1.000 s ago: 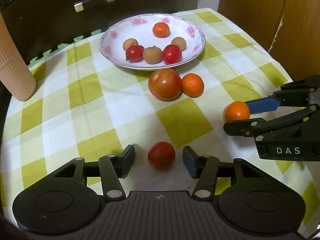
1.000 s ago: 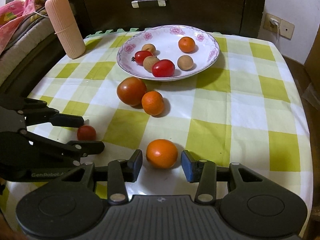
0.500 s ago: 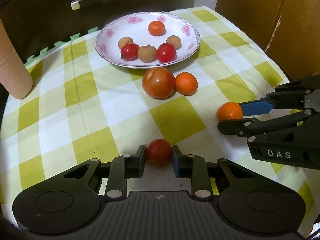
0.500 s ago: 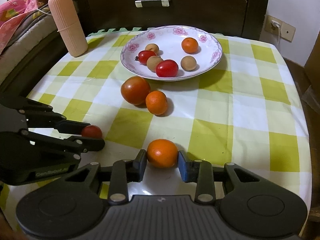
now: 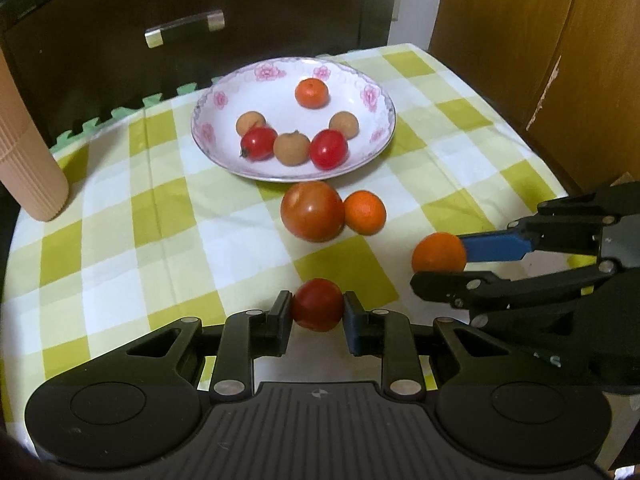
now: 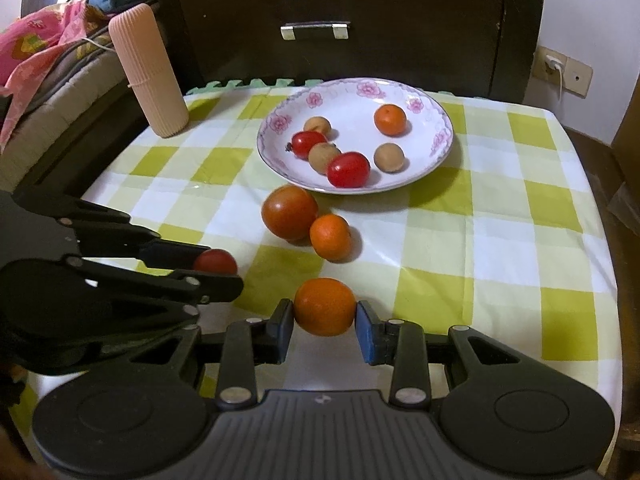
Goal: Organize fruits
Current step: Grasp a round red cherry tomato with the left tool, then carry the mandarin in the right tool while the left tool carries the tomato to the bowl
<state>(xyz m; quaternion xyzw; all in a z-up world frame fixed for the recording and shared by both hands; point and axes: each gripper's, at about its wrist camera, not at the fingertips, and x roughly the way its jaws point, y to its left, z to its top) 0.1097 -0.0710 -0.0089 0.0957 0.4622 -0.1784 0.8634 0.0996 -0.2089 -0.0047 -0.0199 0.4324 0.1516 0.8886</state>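
Note:
My left gripper [image 5: 317, 312] is shut on a small red tomato [image 5: 318, 304], held just above the checked cloth. My right gripper [image 6: 325, 316] is shut on an orange mandarin [image 6: 325, 306]. Each gripper shows in the other's view: the right gripper [image 5: 438, 266] with its mandarin [image 5: 439, 252], and the left gripper [image 6: 218, 270] with its tomato [image 6: 216, 261]. A white flowered plate [image 5: 376, 120] at the back holds two red cherry tomatoes, three brown longans and a mandarin. A large tomato [image 5: 312, 211] and a second mandarin [image 5: 365, 212] lie in front of it.
A ribbed pink cylinder [image 6: 148, 72] stands at the table's back left corner. A dark drawer cabinet [image 6: 360, 8] is behind the table, wooden panels [image 5: 540, 40] to the right, bedding [image 6: 36, 44] to the left. Yellow-checked cloth [image 6: 500, 240] covers the table.
Both grippers went from open around their fruit to shut on it, then rose and drew back a little, so the plate looks farther away.

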